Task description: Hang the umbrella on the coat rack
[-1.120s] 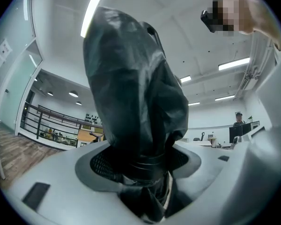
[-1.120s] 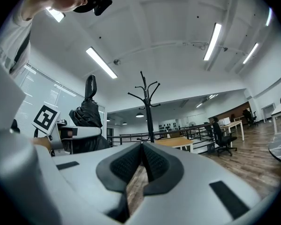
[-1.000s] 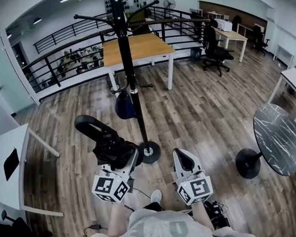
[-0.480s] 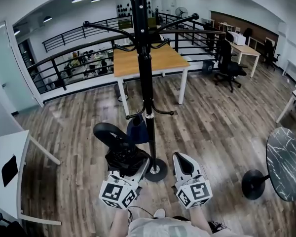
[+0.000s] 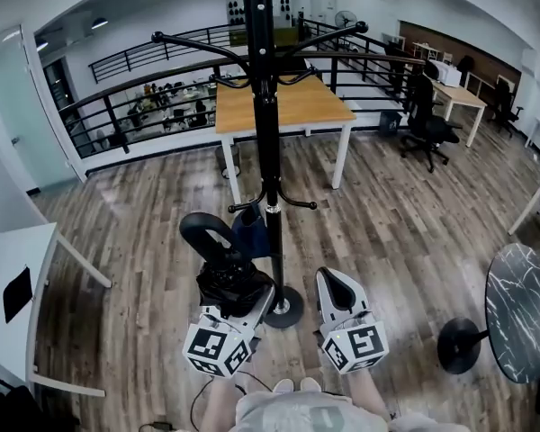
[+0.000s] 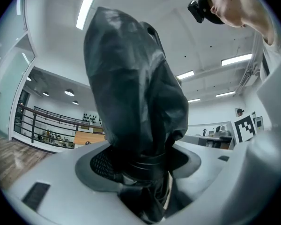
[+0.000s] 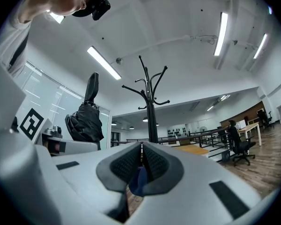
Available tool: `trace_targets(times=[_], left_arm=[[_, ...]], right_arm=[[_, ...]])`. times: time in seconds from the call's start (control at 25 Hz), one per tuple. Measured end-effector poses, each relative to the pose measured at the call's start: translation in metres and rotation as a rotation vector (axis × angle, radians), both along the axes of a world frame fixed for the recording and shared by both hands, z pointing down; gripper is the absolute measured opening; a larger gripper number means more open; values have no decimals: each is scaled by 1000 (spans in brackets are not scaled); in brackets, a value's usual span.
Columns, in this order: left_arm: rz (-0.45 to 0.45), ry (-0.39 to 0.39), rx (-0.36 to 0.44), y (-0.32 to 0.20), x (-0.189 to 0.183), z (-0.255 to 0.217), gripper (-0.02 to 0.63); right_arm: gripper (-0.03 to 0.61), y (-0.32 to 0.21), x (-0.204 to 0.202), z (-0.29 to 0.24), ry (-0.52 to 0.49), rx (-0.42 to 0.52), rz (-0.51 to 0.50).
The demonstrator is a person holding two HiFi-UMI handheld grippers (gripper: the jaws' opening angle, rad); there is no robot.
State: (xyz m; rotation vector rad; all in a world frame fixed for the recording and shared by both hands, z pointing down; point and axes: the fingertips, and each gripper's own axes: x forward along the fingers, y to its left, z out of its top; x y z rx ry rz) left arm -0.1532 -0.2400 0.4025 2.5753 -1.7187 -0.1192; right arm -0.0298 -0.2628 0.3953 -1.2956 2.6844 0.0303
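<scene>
A folded black umbrella [image 5: 225, 275] with a curved loop handle [image 5: 207, 232] stands upright between the jaws of my left gripper [image 5: 243, 300], which is shut on its bundled fabric. In the left gripper view the umbrella [image 6: 136, 107] fills the middle, strapped just above the pads. The black coat rack [image 5: 266, 151] rises right behind it from a round base [image 5: 288, 309], its top hooks spreading overhead. A blue bag [image 5: 250, 234] hangs on a lower hook. My right gripper [image 5: 336, 288] sits right of the base, pads together and holding nothing. In the right gripper view the coat rack [image 7: 151, 107] is straight ahead and the umbrella [image 7: 86, 118] to its left.
A wooden-topped table [image 5: 288, 106] stands behind the rack, with a black railing [image 5: 135, 106] beyond it. A white table [image 5: 22, 286] is at the left, a round marble table [image 5: 522, 286] at the right, an office chair [image 5: 432, 120] further back.
The rack has shifted from left of centre to the middle of the view and stands closer. Both grippers have come up to its base, the umbrella still in the left one.
</scene>
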Motion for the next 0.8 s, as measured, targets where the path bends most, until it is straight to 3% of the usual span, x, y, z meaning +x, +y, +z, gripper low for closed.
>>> trace_targets(times=[0.24, 0.6, 0.8], left_arm=[[-39, 49, 2, 3, 6, -1, 307], [-108, 17, -17, 11, 2, -8, 305], [-95, 19, -3, 9, 2, -18, 305]], right_arm=[[32, -1, 12, 1, 19, 16, -23], [32, 0, 9, -3, 15, 8, -65], [32, -3, 6, -5, 10, 13, -84]])
